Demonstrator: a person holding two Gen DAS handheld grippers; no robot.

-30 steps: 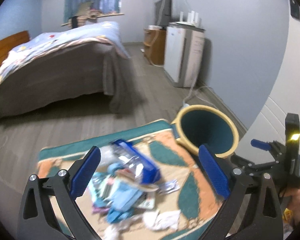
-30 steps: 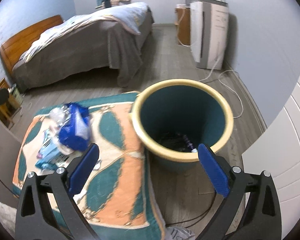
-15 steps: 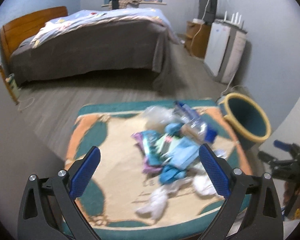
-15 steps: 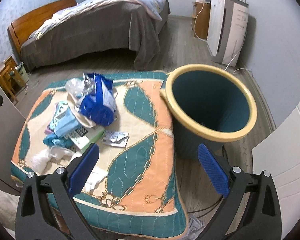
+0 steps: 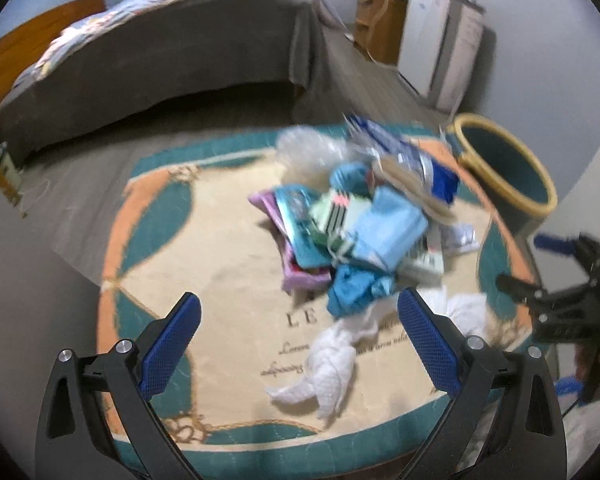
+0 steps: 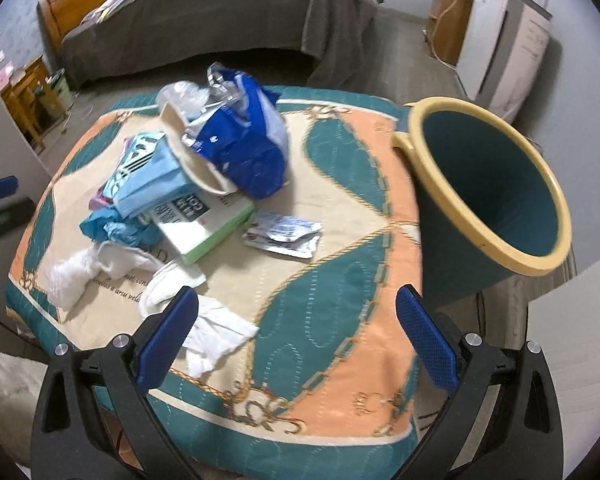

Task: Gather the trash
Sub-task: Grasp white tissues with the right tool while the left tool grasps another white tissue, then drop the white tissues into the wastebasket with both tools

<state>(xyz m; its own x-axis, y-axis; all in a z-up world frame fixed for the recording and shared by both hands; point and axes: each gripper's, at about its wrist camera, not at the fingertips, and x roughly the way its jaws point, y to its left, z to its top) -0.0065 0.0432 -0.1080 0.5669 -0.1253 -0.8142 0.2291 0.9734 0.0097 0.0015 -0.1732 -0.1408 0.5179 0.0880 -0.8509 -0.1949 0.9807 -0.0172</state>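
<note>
Right now both grippers hang above a quilted cushion [image 6: 332, 300] with their fingers spread wide and nothing between them. The left gripper [image 5: 300, 344] faces a heap of trash [image 5: 356, 216] on the cushion: blue wrappers, a blue bag [image 6: 244, 152], a flat box [image 6: 204, 224], a foil packet [image 6: 284, 234] and crumpled white tissues [image 5: 332, 360]. The right gripper [image 6: 296, 340] hovers over the cushion's near edge, with a tissue [image 6: 214, 340] just beside its left finger. A teal bin [image 6: 496, 200] with a yellow rim stands against the cushion's right side. A bed [image 6: 204, 12] lies behind.
</note>
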